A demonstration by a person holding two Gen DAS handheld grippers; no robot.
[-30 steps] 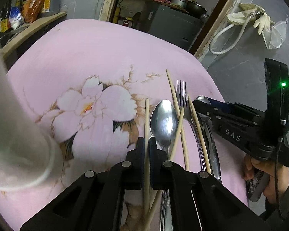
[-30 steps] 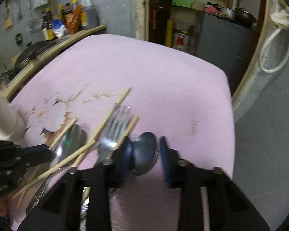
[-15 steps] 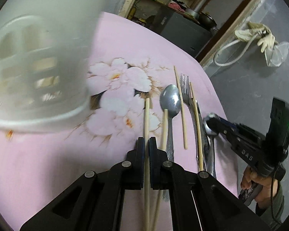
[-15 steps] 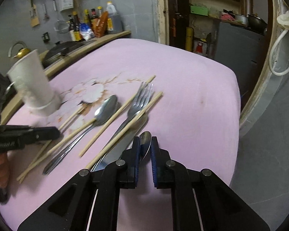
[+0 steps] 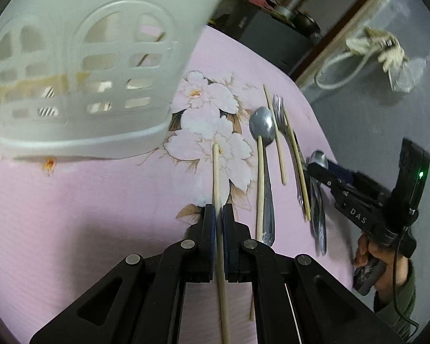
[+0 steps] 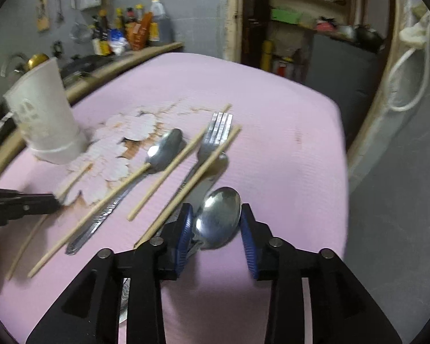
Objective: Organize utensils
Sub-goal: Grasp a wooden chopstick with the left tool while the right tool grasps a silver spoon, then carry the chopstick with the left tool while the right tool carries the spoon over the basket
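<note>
My left gripper point(image 5: 218, 212) is shut on a wooden chopstick point(image 5: 216, 172) that pokes forward over the pink flowered cloth point(image 5: 86, 200). A white slotted utensil holder point(image 5: 80, 80) looms close at the upper left. My right gripper point(image 6: 216, 206) is at the table's near right, its jaws opening. A steel spoon point(image 6: 219, 215) has its bowl face-up between the blue pads. A second spoon point(image 6: 164, 150), a fork point(image 6: 215, 134) and several loose chopsticks point(image 6: 163, 183) lie in a row on the cloth. The holder point(image 6: 44, 120) stands at the far left.
Beyond the cloth's right edge point(image 6: 344, 143) the grey floor drops away. Bottles point(image 6: 129, 34) line a shelf behind the table. A hand point(image 5: 378, 258) grips the right tool's handle. A hose and gloves point(image 5: 387, 54) hang at the back right.
The left gripper carried its chopstick toward the holder, which now fills the upper left. The right jaws closed on the spoon's bowl edge-on, then spread apart, and the bowl now faces up.
</note>
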